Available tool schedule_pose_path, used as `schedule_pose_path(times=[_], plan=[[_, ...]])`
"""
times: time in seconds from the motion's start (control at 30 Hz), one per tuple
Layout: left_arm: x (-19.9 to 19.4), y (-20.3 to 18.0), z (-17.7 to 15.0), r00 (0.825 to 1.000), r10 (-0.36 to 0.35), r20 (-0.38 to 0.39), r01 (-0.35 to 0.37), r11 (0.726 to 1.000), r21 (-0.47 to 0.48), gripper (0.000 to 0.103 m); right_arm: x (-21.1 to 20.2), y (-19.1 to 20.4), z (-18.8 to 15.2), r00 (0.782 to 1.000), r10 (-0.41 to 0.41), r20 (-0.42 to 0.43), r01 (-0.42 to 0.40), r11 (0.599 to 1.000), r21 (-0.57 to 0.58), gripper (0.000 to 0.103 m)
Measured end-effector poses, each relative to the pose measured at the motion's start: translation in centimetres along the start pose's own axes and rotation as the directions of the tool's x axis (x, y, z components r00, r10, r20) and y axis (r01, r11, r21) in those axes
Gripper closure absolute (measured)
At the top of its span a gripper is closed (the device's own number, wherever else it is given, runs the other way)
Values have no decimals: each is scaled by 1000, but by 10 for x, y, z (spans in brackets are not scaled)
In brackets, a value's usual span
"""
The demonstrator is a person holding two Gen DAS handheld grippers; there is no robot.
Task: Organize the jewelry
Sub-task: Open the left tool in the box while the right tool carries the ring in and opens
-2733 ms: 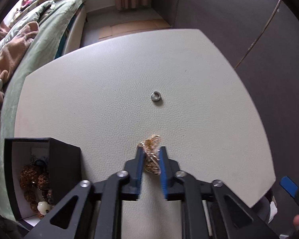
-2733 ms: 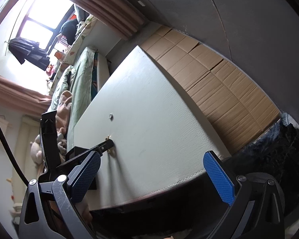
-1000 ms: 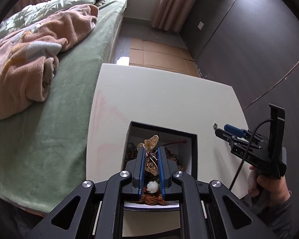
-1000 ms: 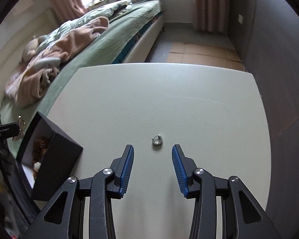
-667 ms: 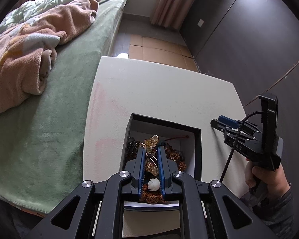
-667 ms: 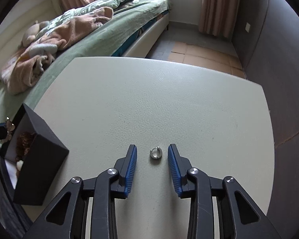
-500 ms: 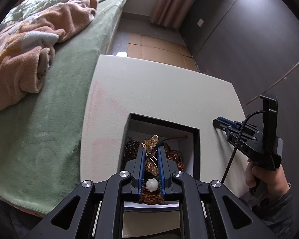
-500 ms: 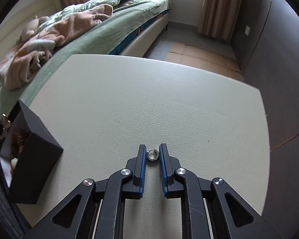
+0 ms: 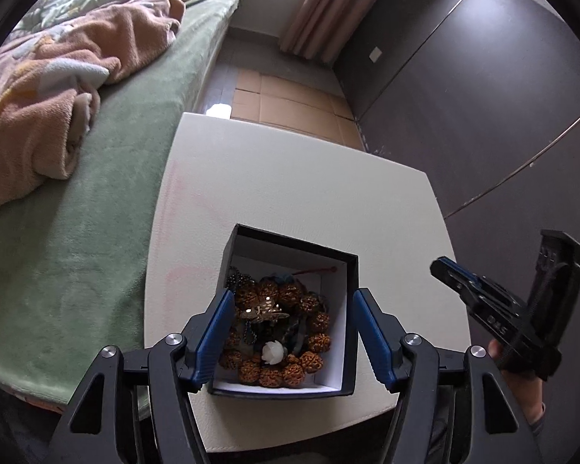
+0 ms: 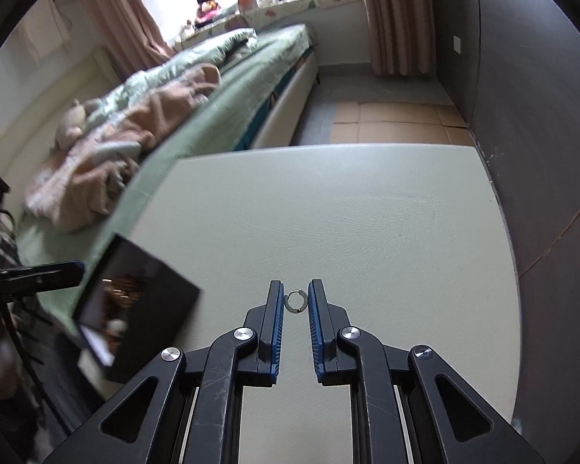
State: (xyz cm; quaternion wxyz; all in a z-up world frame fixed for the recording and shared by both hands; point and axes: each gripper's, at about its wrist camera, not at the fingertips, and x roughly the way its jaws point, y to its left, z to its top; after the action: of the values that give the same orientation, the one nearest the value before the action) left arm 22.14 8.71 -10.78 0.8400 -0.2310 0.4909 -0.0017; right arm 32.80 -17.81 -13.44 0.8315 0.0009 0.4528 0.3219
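Observation:
A black jewelry box with a white lining sits at the near left of the white table. It holds a brown bead bracelet, a white bead and the gold butterfly piece lying on top. My left gripper is open above the box, empty. My right gripper is shut on a small silver ring, held above the table. The box also shows in the right wrist view, at the left.
A bed with a green cover and a pink blanket runs along the table's left side. A dark wall stands at the right. The right gripper's body and hand show right of the box.
My left gripper opened and dropped the gold butterfly piece into the box. My right gripper closed on the silver ring and lifted it off the table.

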Motion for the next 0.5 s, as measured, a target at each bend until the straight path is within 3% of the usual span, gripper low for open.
schedule_pose_path(times=[0.17,0.33,0.5], plan=[[-15,8,-6,1000,3,24,-3,1000,-13,38,-20,32,3,997,78,30,-78,997,-5,89],[-28,18,-14,999,1,36,0,1000,-29,37,-18,65,8,991,137,7,-137,990,-15,89],[-44,31,-19,999,11,53,-8,999,-43,23,-7,99,11,989,149,-19,-149,987,-55,89]])
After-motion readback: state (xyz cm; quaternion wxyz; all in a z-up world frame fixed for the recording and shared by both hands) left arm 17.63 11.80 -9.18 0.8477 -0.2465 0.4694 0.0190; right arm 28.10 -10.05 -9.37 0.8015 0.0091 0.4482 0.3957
